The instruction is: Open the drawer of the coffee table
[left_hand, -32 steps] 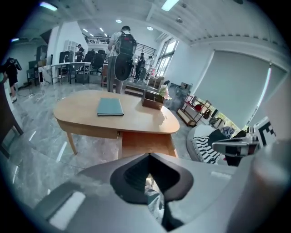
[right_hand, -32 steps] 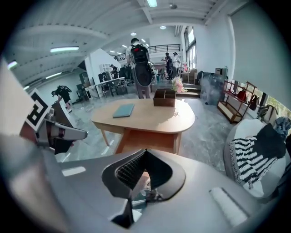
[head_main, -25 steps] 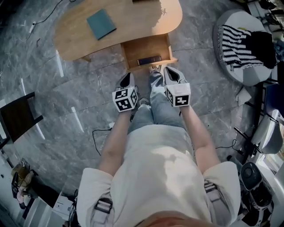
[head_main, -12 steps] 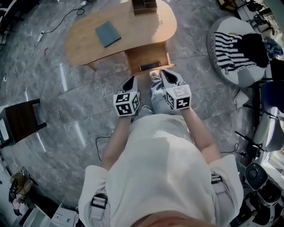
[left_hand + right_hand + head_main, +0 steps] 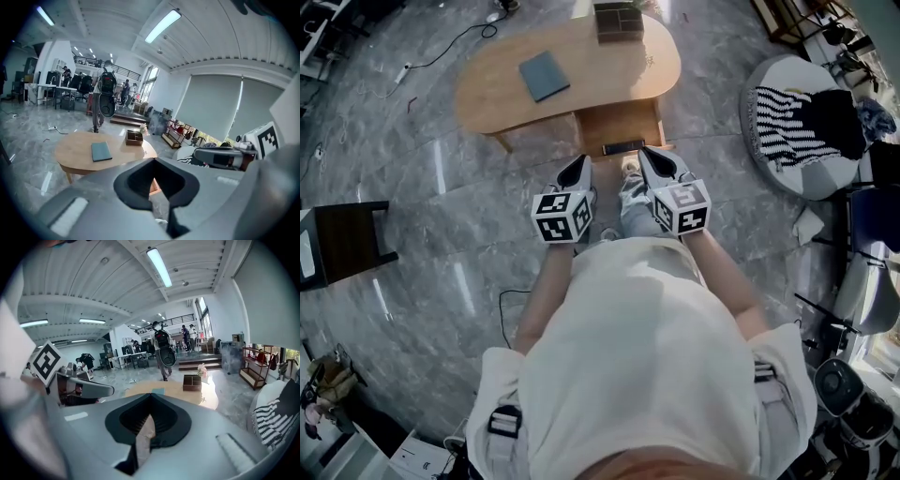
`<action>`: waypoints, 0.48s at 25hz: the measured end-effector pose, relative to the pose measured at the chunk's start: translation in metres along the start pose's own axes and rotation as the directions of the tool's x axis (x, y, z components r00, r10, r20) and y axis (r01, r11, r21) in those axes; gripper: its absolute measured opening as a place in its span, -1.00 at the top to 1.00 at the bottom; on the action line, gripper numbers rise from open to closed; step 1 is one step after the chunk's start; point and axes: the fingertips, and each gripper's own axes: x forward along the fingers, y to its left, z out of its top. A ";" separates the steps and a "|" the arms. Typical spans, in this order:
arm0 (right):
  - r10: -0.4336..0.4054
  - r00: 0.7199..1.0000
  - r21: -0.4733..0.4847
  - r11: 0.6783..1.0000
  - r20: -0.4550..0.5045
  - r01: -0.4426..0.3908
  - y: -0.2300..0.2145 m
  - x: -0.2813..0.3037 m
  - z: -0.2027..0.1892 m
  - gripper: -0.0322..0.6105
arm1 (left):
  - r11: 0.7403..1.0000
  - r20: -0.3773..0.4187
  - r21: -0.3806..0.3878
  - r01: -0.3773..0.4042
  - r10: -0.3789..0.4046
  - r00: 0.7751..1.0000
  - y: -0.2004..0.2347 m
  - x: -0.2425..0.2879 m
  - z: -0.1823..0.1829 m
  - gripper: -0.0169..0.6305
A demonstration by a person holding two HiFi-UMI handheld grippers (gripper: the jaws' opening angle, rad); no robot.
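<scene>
The light wooden coffee table point(image 5: 497, 80) lies ahead of me in the head view. Its drawer point(image 5: 619, 124) stands pulled out from the near side, with a dark flat thing point(image 5: 623, 147) at its front. My left gripper point(image 5: 581, 169) and right gripper point(image 5: 650, 159) hang side by side above the floor, just short of the drawer and touching nothing. Both are shut and hold nothing. In the left gripper view the table point(image 5: 79, 152) sits beyond the shut left gripper point(image 5: 156, 164). In the right gripper view the table point(image 5: 208, 397) shows past the shut right gripper point(image 5: 151, 397).
A teal book point(image 5: 544, 75) and a small wooden box point(image 5: 619, 21) lie on the table. A dark stool point(image 5: 342, 246) stands at the left and a round pouf with striped cloth point(image 5: 797, 117) at the right. Cables cross the marble floor. People point(image 5: 103, 101) walk far behind the table.
Both grippers have risen together and drawn back from the drawer. The table and drawer look smaller and farther off, and the drawer stays pulled out.
</scene>
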 end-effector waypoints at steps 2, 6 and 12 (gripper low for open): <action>0.004 1.000 0.014 1.000 0.017 -0.004 0.006 -0.002 0.004 0.89 | 1.000 0.007 -0.004 -0.004 0.004 1.000 0.003 -0.008 0.000 0.94; 0.019 0.999 0.023 1.000 0.028 -0.019 0.016 -0.006 0.005 0.89 | 1.000 0.012 -0.023 -0.001 0.001 1.000 0.005 -0.020 -0.008 0.94; 0.013 0.999 0.011 1.000 0.038 -0.014 0.027 -0.013 0.003 0.90 | 0.999 0.028 -0.046 -0.013 0.014 0.999 0.010 -0.037 -0.014 0.94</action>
